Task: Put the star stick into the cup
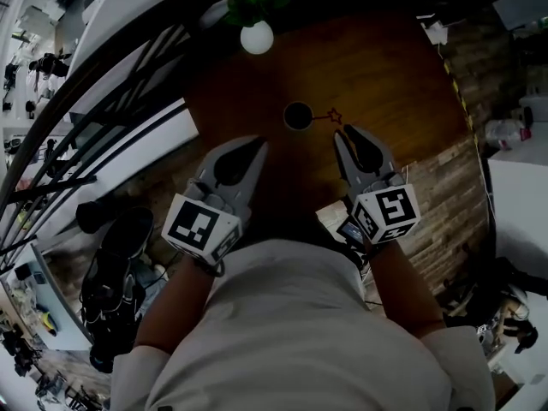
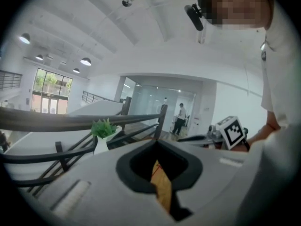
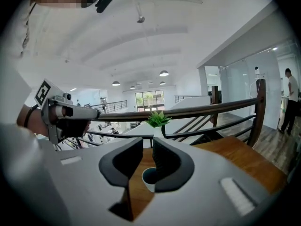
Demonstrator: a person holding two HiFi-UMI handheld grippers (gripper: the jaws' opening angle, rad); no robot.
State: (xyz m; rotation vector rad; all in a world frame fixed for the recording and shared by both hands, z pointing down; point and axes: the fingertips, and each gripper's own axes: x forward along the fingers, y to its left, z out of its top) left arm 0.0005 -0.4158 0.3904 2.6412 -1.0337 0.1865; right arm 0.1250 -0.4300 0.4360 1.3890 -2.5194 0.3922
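Table point(image 1: 390, 71): brown wood, seen from above in the head view; a dark railing point(image 1: 120, 88) runs along its left side.
Cup point(image 1: 297, 116): upright near the middle of the table, beyond both tools. Its mouth looks dark in the head view; in the right gripper view its wall is white.
Star stick point(image 1: 330, 116): a thin stick with a red outlined star at its end. The star lies just right of the cup and the stick runs from it to the cup's rim. Whether the far end sits inside the cup or only touches the rim I cannot tell; the head view is too dim.
Left tool point(image 1: 258, 144): held over the table's near edge, left of the cup and apart from it. Its jaws are together, the tips meeting, with nothing clamped. Its own view shows a slit of table wood behind the tips, with a faint red line in it that may be the stick.
Right tool point(image 1: 347, 134): near the star, not touching it. Its jaws stand a little apart with nothing between the pads; the cup shows through the gap, further off.
Markings: each tool carries a cube point(image 1: 199, 227) with black-and-white square patterns.
Plant point(image 1: 257, 5): green leaves in a round white vase point(image 1: 257, 38) at the table's far edge, well beyond the cup.
Background: a person point(image 2: 180, 118) stands far off in the left gripper view.
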